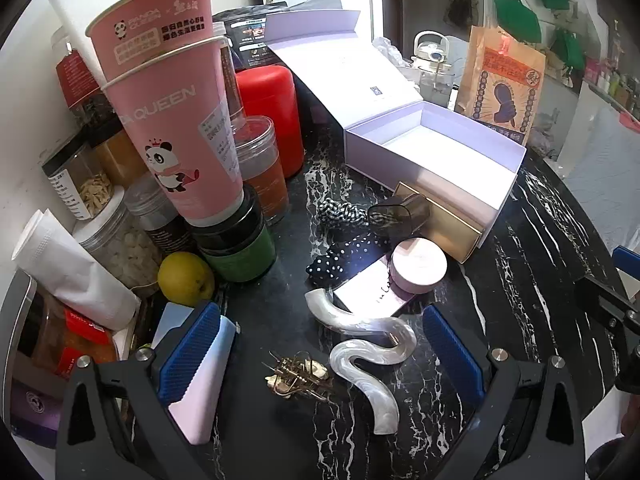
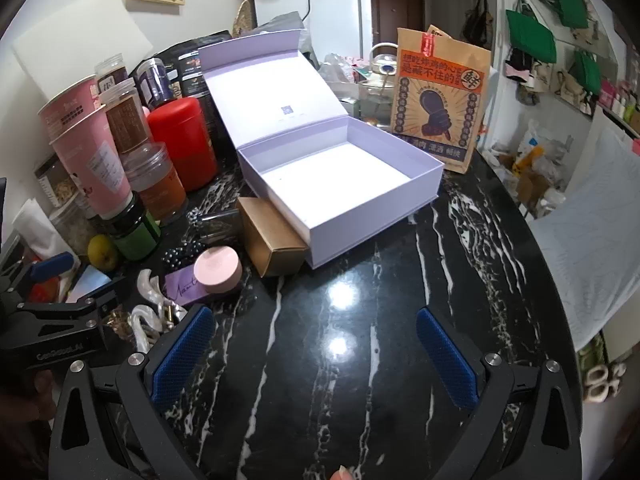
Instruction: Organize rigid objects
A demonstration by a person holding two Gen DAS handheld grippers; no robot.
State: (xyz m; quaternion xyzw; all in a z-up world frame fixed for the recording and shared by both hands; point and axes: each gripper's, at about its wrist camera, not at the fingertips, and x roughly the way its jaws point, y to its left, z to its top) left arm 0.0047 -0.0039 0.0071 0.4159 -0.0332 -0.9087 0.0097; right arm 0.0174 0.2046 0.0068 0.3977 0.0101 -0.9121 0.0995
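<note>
An empty lilac box point(image 1: 436, 156) point(image 2: 340, 184) stands on the black marble table point(image 2: 360, 300) with its lid open. In front of it lie a gold carton point(image 1: 440, 220), a smoky clear clip point(image 1: 400, 212), a pink round jar point(image 1: 418, 266) point(image 2: 218, 270), a lilac card box point(image 1: 372, 290), a polka-dot scrunchie point(image 1: 344, 258) and a checked scrunchie point(image 1: 340, 210). My left gripper point(image 1: 322, 356) is open just above a pearly white S-shaped hair clip point(image 1: 360, 344) and a gold hair claw point(image 1: 298, 376), touching neither. My right gripper point(image 2: 314, 356) is open over bare marble, nothing between its fingers.
Stacked pink paper cups point(image 1: 168, 100), several jars, a red canister point(image 1: 272, 116) and a yellow fruit point(image 1: 186, 278) crowd the left side against the wall. A brown paper bag point(image 2: 440, 96) stands behind the box. The table's rounded edge point(image 2: 532, 240) runs down the right.
</note>
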